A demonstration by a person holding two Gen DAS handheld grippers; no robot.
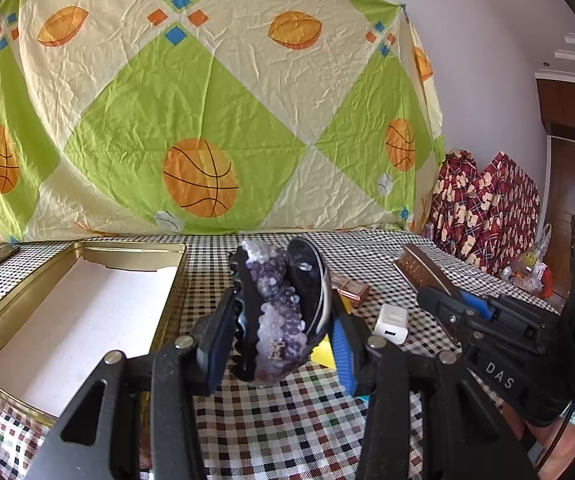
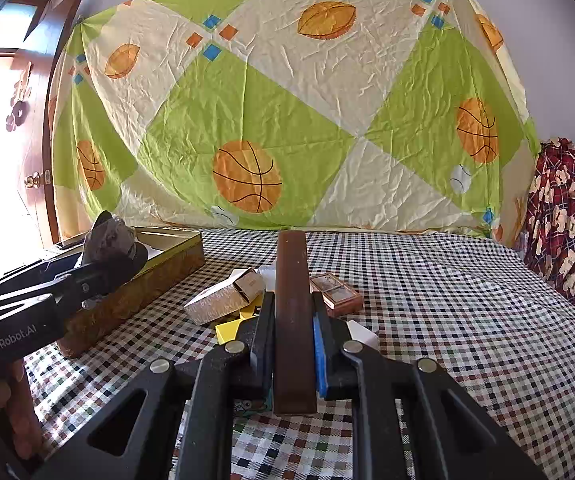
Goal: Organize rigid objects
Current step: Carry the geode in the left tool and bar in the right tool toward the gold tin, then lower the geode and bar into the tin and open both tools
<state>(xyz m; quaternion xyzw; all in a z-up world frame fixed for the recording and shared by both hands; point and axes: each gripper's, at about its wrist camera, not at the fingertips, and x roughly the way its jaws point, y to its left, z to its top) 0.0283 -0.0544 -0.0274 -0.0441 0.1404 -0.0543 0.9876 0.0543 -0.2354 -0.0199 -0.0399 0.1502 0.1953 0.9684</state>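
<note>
Left tongs (image 1: 283,320) clamp geode (image 1: 277,312) — right tongs (image 2: 291,344) clamp bar (image 2: 292,320).

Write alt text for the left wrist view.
The left tongs grip a purple crystal geode above a checkered tablecloth, beside an open gold tin. At right, the right tongs hold a brown bar.
</note>
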